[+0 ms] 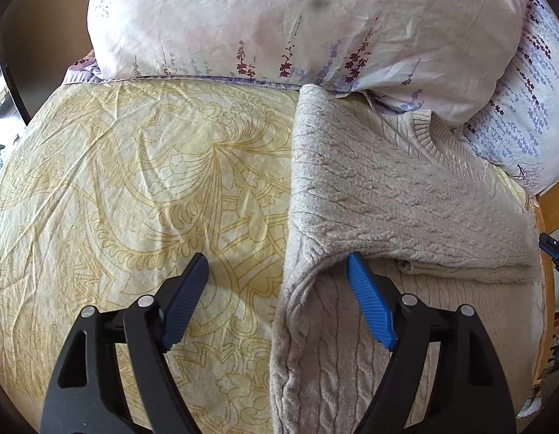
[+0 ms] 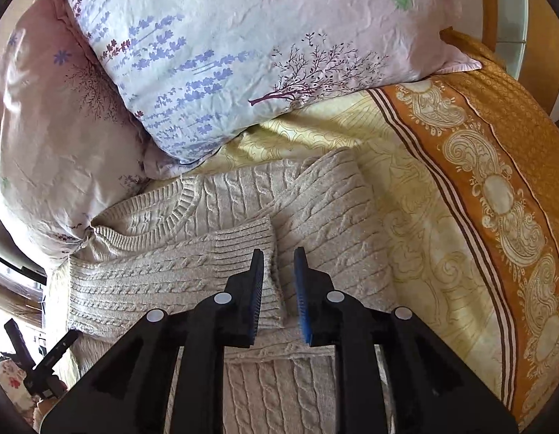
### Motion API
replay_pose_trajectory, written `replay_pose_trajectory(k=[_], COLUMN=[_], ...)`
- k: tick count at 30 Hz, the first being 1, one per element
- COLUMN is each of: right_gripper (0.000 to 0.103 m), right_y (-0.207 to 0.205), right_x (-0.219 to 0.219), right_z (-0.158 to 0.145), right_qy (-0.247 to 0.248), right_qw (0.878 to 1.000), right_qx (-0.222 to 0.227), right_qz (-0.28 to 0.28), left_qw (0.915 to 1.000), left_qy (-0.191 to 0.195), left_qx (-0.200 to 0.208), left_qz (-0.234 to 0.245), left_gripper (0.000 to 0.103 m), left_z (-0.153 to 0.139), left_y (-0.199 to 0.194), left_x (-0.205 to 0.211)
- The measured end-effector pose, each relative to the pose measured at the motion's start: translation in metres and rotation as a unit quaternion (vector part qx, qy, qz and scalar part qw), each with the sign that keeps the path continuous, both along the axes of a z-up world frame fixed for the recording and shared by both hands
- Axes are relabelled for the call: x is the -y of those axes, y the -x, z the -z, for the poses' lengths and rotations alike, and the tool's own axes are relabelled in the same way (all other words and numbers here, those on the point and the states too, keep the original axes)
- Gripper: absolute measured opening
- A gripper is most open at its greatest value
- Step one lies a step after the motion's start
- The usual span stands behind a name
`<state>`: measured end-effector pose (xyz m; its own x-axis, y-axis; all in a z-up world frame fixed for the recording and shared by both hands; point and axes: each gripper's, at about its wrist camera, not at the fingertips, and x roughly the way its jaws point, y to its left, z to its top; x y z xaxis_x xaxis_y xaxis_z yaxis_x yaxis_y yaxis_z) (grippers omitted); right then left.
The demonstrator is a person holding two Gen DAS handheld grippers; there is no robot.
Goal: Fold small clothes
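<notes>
A beige cable-knit sweater (image 1: 380, 188) lies on a yellow patterned bedsheet (image 1: 142, 181), with sleeves folded across its body. My left gripper (image 1: 277, 266) is wide open above the sweater's left folded edge, holding nothing. In the right wrist view the sweater (image 2: 315, 202) shows its ribbed neckline and a sleeve laid across, ending in a ribbed cuff (image 2: 248, 256). My right gripper (image 2: 279, 266) hovers at that cuff's end with its jaws a small gap apart and nothing clamped between them.
Floral pillows (image 1: 279, 21) lie against the sweater's collar end; they also show in the right wrist view (image 2: 221, 54). An orange paisley border (image 2: 496, 188) runs along the sheet's right side, with a wooden bed frame (image 2: 490, 3) beyond.
</notes>
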<state>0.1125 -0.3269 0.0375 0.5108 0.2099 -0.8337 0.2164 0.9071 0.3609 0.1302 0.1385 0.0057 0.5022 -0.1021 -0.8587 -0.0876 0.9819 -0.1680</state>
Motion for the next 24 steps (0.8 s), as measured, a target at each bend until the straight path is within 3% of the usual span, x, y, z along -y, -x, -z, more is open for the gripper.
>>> replay_pose_trajectory(k=[4, 8, 15, 18, 20, 21, 22, 23, 24], right_gripper=[0.018, 0.019, 0.019, 0.022, 0.032, 0.050, 0.080, 0.090, 0.092], right_y=[0.005, -0.001, -0.002, 0.003, 0.008, 0.014, 0.022, 0.032, 0.041], right_x=[-0.016, -0.040, -0.039, -0.039, -0.038, -0.037, -0.035, -0.031, -0.027], right_z=[-0.001, 0.017, 0.018, 0.017, 0.015, 0.012, 0.008, 0.003, -0.004], right_qy=[-0.019, 0.024, 0.017, 0.012, -0.006, -0.021, -0.022, -0.015, -0.017], right_qw=[0.999, 0.997, 0.998, 0.998, 0.998, 0.997, 0.998, 0.999, 0.999], right_qx=[0.011, -0.030, -0.022, -0.031, -0.041, -0.039, -0.041, -0.033, -0.016], right_qz=[-0.031, -0.067, -0.060, -0.052, -0.056, -0.055, -0.043, -0.029, -0.022], left_qw=[1.0000, 0.9999, 0.9990, 0.9998, 0.9997, 0.9997, 0.9997, 0.9999, 0.9999], left_qy=[-0.007, -0.008, 0.028, -0.003, -0.021, -0.023, -0.018, -0.008, 0.006], left_qx=[-0.001, -0.002, 0.015, 0.006, -0.008, -0.011, -0.013, -0.014, -0.013], left_qz=[-0.001, -0.006, -0.031, -0.021, -0.011, -0.006, -0.004, -0.002, -0.001], left_gripper=[0.079, 0.081, 0.089, 0.089, 0.090, 0.090, 0.090, 0.090, 0.090], left_z=[-0.001, -0.002, -0.005, -0.005, -0.006, -0.006, -0.006, -0.007, -0.008], left_y=[-0.001, -0.005, -0.006, -0.005, 0.001, 0.006, 0.012, 0.020, 0.030], left_x=[0.000, -0.002, -0.011, -0.004, 0.001, 0.001, 0.001, -0.002, -0.006])
